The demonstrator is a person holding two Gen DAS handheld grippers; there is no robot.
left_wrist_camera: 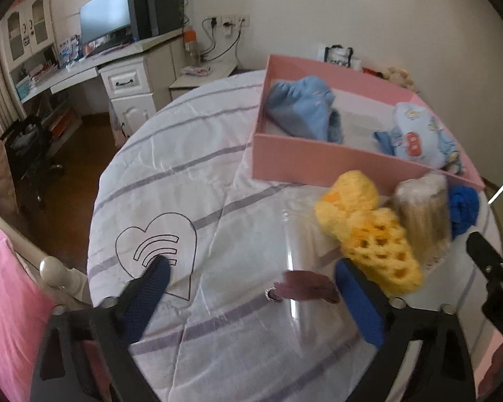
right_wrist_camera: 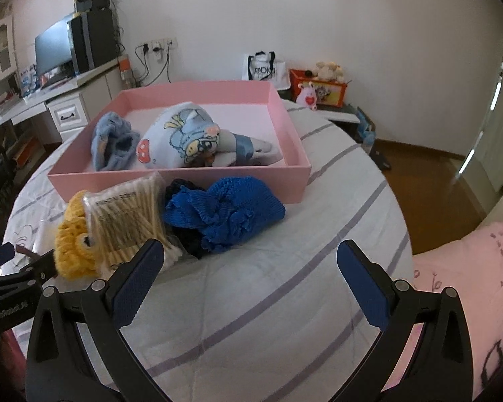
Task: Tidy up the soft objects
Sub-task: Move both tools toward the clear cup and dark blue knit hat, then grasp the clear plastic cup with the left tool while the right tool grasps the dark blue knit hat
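A pink box [left_wrist_camera: 318,157] [right_wrist_camera: 295,184] on the striped bed holds a light blue soft item [left_wrist_camera: 301,107] [right_wrist_camera: 110,144] and a cartoon-print cloth [left_wrist_camera: 415,134] [right_wrist_camera: 184,140]. In front of it lie a yellow crocheted piece [left_wrist_camera: 369,227] [right_wrist_camera: 72,251], a pack of cotton swabs [left_wrist_camera: 422,214] [right_wrist_camera: 127,214], a blue knitted piece [left_wrist_camera: 464,207] [right_wrist_camera: 224,211] and something black [right_wrist_camera: 191,244]. My left gripper [left_wrist_camera: 251,268] is open just left of the yellow piece, over a small maroon thing [left_wrist_camera: 305,289]. My right gripper [right_wrist_camera: 250,249] is open and empty, short of the blue piece.
Clear plastic [left_wrist_camera: 295,234] lies on the sheet by the yellow piece. A desk with a monitor [left_wrist_camera: 107,20] stands at the far left. A pink pillow [right_wrist_camera: 469,268] lies on the right, and a bedpost [left_wrist_camera: 52,268] on the left. Wooden floor [right_wrist_camera: 436,181] lies beyond the bed.
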